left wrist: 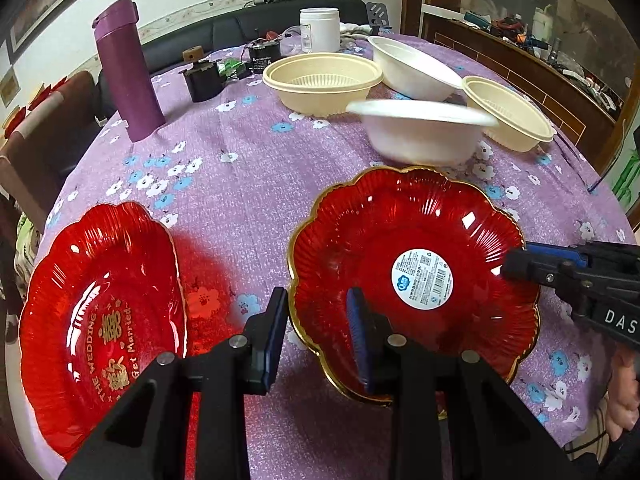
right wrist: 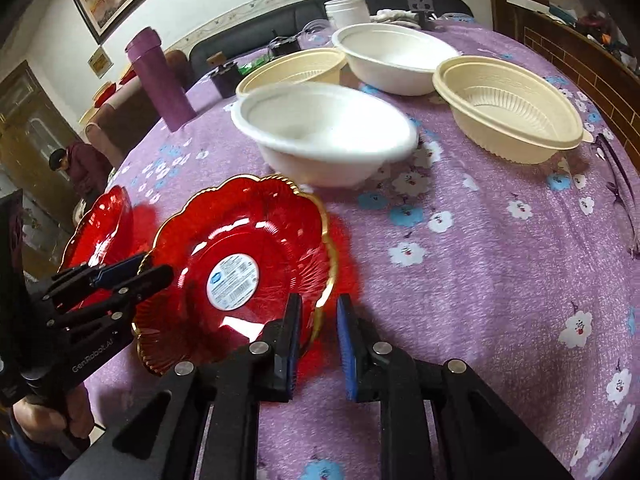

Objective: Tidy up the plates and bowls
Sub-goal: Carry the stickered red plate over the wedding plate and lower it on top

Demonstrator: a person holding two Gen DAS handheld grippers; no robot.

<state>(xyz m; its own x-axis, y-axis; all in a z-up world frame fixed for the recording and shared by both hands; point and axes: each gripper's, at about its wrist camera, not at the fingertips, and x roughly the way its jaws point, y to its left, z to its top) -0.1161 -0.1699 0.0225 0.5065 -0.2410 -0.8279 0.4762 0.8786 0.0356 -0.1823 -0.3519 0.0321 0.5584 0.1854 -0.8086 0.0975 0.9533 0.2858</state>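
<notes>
A red gold-rimmed plate with a round white sticker (left wrist: 416, 256) (right wrist: 240, 276) lies on the purple flowered tablecloth. My left gripper (left wrist: 318, 336) is open, its fingers straddling the plate's left rim. My right gripper (right wrist: 318, 344) is open, its fingers straddling the plate's right rim; it shows at the right in the left wrist view (left wrist: 516, 266). A second red plate with gold lettering (left wrist: 100, 312) (right wrist: 100, 224) lies to the left. Two white bowls (left wrist: 420, 130) (left wrist: 412, 62) and two cream bowls (left wrist: 324, 80) (left wrist: 508, 112) stand beyond.
A purple flask (left wrist: 124, 68) stands at the far left. A white jar (left wrist: 320, 28) and small black gadgets (left wrist: 206, 78) sit at the table's far edge. A dark sofa and wooden cabinet lie behind. A transparent item (right wrist: 616, 184) lies at the right edge.
</notes>
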